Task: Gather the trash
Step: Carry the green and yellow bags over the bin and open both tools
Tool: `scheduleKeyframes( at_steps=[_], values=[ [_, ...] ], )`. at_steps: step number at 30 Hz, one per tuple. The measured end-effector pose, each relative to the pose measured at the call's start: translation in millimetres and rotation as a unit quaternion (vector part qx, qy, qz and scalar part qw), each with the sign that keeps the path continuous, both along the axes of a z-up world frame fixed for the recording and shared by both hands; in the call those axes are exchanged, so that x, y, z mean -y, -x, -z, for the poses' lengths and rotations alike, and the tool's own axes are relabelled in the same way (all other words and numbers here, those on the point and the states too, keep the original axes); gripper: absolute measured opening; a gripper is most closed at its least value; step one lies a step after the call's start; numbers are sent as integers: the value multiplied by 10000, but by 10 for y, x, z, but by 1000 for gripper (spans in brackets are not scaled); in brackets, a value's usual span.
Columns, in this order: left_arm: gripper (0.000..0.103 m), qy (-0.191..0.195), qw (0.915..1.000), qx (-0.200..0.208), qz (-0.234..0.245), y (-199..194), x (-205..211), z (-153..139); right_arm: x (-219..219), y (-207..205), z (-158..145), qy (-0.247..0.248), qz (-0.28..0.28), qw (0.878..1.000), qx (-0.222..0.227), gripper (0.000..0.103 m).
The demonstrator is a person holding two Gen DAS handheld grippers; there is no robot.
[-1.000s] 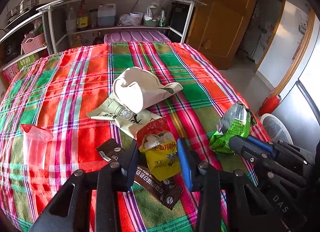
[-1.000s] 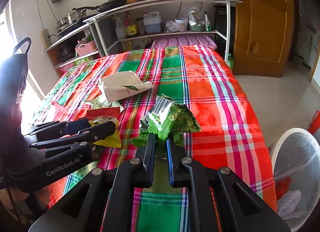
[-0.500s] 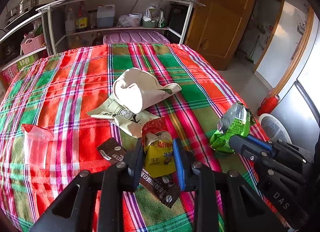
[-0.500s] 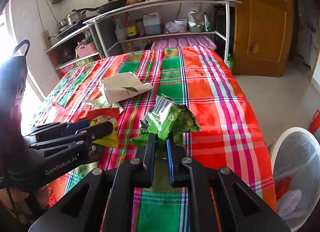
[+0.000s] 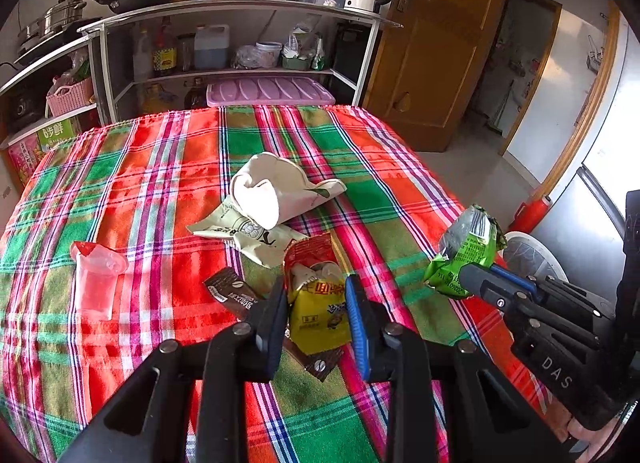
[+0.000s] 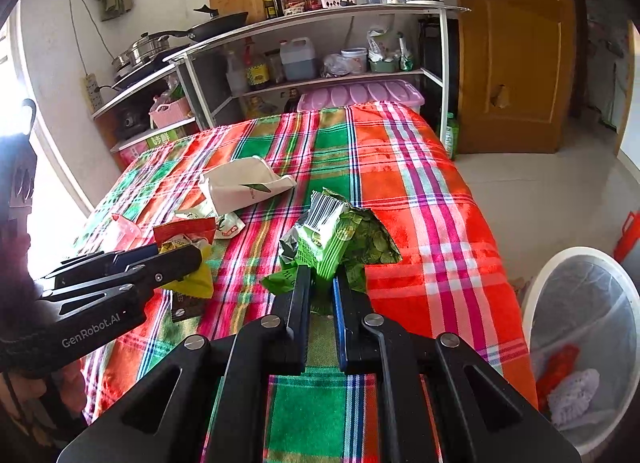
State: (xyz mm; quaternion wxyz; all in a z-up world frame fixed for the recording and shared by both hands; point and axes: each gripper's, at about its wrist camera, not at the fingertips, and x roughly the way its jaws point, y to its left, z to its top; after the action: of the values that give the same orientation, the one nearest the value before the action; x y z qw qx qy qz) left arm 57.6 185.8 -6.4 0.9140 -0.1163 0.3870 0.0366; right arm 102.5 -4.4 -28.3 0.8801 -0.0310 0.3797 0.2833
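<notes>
The left gripper (image 5: pixel 318 303) is clamping a yellow packet (image 5: pixel 318 317) just above the plaid cloth (image 5: pixel 160 167), near the white bag (image 5: pixel 272 187). The right gripper (image 6: pixel 322 293) is pinching a green wrapper (image 6: pixel 332 231) beside it, toward the bin (image 6: pixel 576 263).

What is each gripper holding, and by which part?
Left gripper: the yellow and red snack wrapper, pinched across its yellow middle. Right gripper: the green snack bag, clamped at its lower end.
</notes>
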Motion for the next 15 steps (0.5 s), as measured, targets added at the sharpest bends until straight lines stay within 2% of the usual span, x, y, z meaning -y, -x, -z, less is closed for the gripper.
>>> scheduleKeyframes(
  at_steps=[9, 15],
  values=[
    [29, -100, 9994, 283, 173, 147, 229, -249, 260, 168, -185, -161, 177, 9995, 212, 10],
    [30, -202, 9977, 444, 461, 174, 502, -386, 587, 255, -282, -229, 437, 9982, 335, 10]
  ],
)
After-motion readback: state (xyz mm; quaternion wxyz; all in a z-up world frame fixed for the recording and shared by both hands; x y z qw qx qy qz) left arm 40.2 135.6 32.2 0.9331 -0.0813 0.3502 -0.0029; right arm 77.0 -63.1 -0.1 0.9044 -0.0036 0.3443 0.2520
